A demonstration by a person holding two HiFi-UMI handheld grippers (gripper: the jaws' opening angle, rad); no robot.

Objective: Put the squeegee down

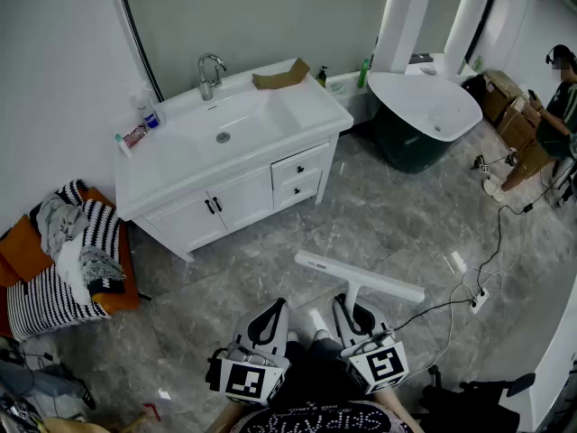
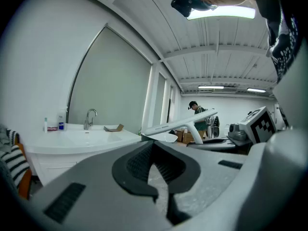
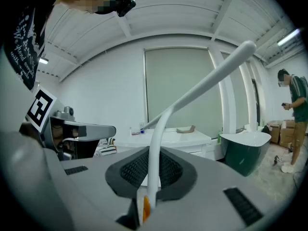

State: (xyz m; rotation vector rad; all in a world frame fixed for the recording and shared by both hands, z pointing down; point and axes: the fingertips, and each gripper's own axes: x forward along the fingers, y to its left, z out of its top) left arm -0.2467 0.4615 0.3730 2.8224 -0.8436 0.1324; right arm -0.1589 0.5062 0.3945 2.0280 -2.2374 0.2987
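Clearly, right gripper clamps the squeegee handle; left gripper seems closed, empty.

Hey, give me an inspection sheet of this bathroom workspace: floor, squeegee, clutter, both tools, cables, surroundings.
Surface: grey marbled floor.
Job's things: white squeegee, held by its handle, not yet set down.
Clutter: striped and grey cloths heaped on an orange seat, left; cardboard scrap on the vanity.
Tools: right tool shut on the squeegee handle; left tool shut, nothing between its jaws.
Cables: black cable running to a white power strip on the floor, right.
Surroundings: white sink vanity, white and green tub, a person by cardboard boxes, far right.
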